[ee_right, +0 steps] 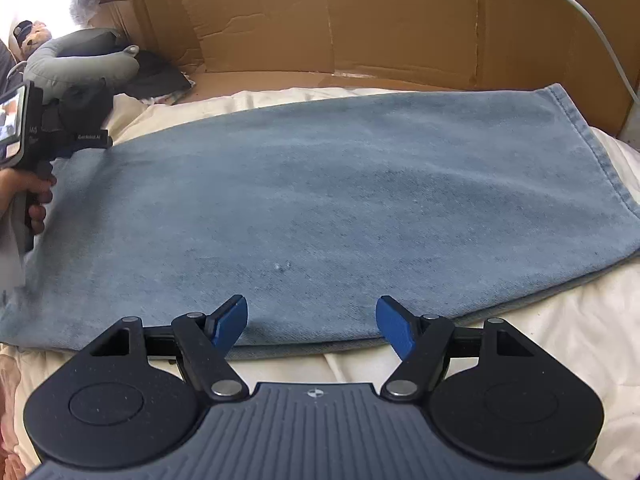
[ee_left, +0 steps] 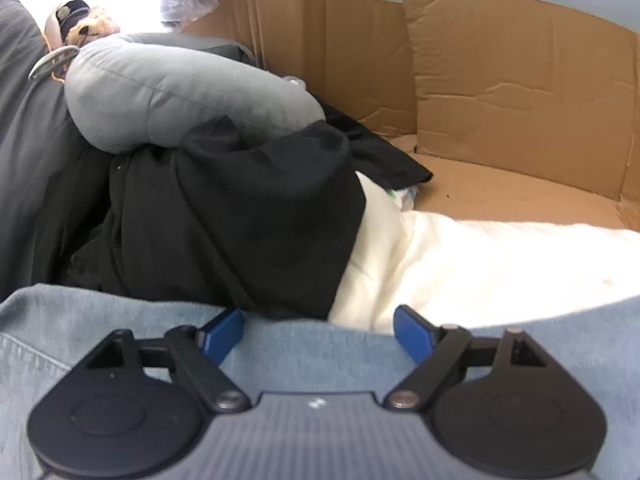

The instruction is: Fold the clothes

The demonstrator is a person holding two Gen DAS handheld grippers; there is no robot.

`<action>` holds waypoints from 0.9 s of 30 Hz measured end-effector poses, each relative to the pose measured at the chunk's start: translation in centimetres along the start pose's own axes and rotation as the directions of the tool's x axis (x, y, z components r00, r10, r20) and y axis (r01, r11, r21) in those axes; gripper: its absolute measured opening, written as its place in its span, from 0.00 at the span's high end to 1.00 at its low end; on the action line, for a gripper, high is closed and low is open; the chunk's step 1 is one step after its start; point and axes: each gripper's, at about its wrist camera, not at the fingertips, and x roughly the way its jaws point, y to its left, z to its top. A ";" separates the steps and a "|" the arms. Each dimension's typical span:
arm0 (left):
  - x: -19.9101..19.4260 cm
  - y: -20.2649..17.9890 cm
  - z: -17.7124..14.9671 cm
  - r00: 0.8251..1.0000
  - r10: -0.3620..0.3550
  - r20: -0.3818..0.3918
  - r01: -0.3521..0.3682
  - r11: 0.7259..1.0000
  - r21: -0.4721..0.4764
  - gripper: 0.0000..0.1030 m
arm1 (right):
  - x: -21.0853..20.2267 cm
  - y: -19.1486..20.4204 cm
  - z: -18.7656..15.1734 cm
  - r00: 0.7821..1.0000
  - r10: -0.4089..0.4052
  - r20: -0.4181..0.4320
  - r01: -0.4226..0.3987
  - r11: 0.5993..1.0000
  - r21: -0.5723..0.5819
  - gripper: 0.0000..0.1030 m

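Observation:
Light blue jeans (ee_right: pixel 320 200) lie folded flat across a cream bedspread (ee_right: pixel 540 340). My right gripper (ee_right: pixel 312 324) stands open over their near folded edge, with the denim below its blue pads (ee_right: pixel 394 328) and nothing pinched. In the left wrist view the same jeans (ee_left: pixel 300 344) fill the bottom. My left gripper (ee_left: pixel 319 334) is open above their far edge, its blue pads (ee_left: pixel 412 334) apart. The right wrist view shows the left gripper's body at the jeans' left end, held by a hand (ee_right: pixel 24 196); its fingers are hidden there.
A black garment (ee_left: pixel 224 216) is piled beyond the jeans, with a grey neck pillow (ee_left: pixel 172 92) on top. Flattened cardboard (ee_left: pixel 500 92) walls the far side of the bed. A white cable (ee_right: pixel 600 36) runs down at the right.

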 end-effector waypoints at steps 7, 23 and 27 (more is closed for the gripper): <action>-2.7 2.9 1.3 0.998 -0.062 0.023 0.061 0.998 0.024 0.59 | -0.2 -0.6 0.2 1.000 0.002 0.013 -0.002 1.000 0.021 0.26; -3.4 14.4 -0.7 0.994 0.102 -0.026 -0.103 0.994 -0.038 0.71 | -0.2 -1.3 -0.3 0.999 -0.033 0.010 0.033 0.999 0.024 0.25; -1.2 15.2 -0.3 0.993 0.104 -0.048 -0.107 0.993 -0.055 0.71 | -0.2 -1.0 -0.4 0.999 -0.043 0.002 0.043 0.999 0.011 0.25</action>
